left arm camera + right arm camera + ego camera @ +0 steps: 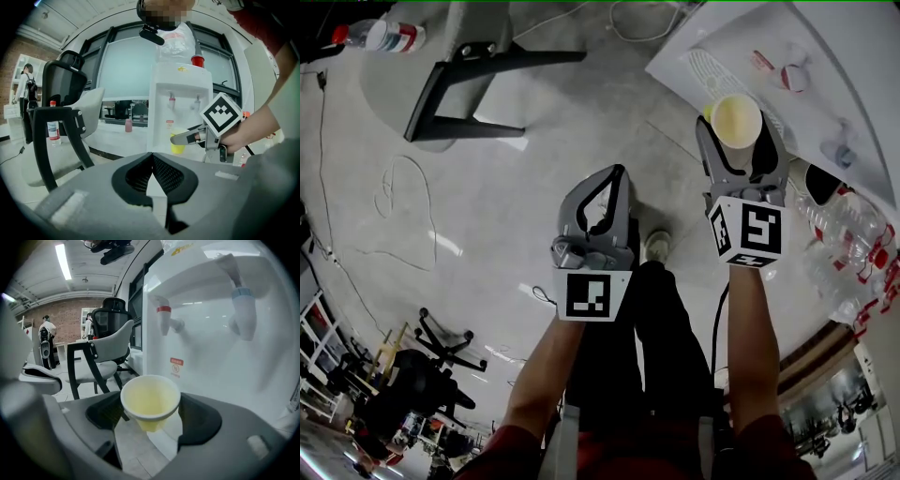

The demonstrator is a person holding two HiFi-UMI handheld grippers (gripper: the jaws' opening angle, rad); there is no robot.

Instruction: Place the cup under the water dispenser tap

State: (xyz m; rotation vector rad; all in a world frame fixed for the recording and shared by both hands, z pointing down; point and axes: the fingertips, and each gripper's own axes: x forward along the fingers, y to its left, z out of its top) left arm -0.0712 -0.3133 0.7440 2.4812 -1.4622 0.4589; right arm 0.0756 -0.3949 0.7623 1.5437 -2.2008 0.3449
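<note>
A pale yellow paper cup [150,401] stands upright between the jaws of my right gripper [150,420], which is shut on it. The cup is empty. It hangs in front of the white water dispenser [211,348], below and between the red tap [164,319] and the blue tap [241,310]. From the head view the cup [736,120] in the right gripper [738,145] is just short of the dispenser's drip grille [711,67]. My left gripper [617,178] is shut on nothing, lower and to the left. The left gripper view shows the dispenser [180,93] with the cup [178,143] before it.
A grey chair with a black frame [478,84] stands on the floor at the left, a bottle [380,36] beyond it. Several plastic water bottles [853,234] lie right of the dispenser. My own shoe [656,246] is below the grippers. People stand far back [47,336].
</note>
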